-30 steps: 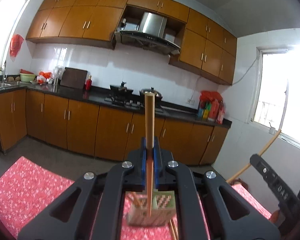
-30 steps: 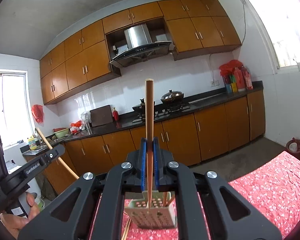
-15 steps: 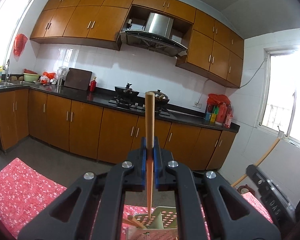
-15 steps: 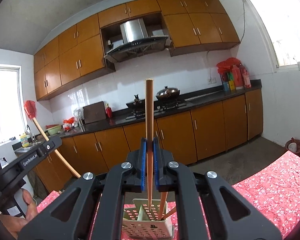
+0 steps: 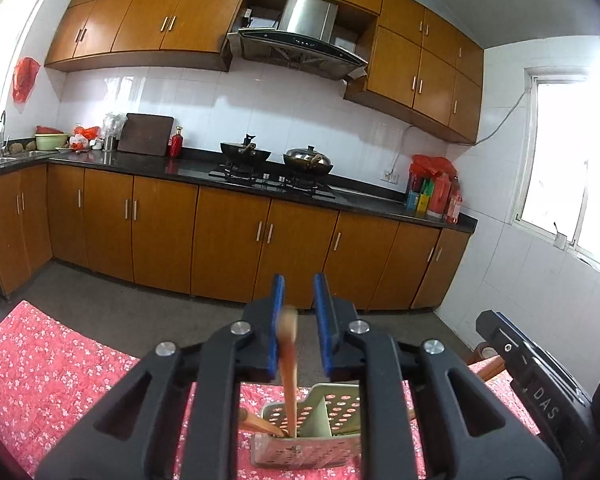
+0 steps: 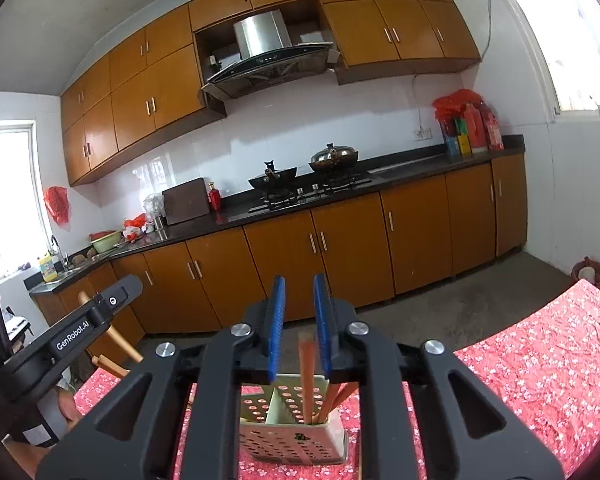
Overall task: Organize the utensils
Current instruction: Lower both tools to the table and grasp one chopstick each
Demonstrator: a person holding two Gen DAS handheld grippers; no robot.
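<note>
As both sets of jaws were opening, each chopstick [image 5: 288, 364] [image 6: 306, 376] was let slip into the perforated holder [image 6: 296, 436]. Left gripper [image 5: 299, 320] and right gripper [image 6: 299, 320] were best lifted straight up, pads kept clear.

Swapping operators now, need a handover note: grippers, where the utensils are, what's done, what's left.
Left gripper: jaws opening, pads clear of the chopstick between them, which is blurred and dropping into the holder.
Right gripper: jaws opening, its chopstick stands free in the holder, no pad contact.
Holder sits on the red floral cloth; a few more chopsticks already lean inside.
Done: both chopsticks let go into the holder.
Left: back both grippers away. No other loose utensils show in these views.
</note>
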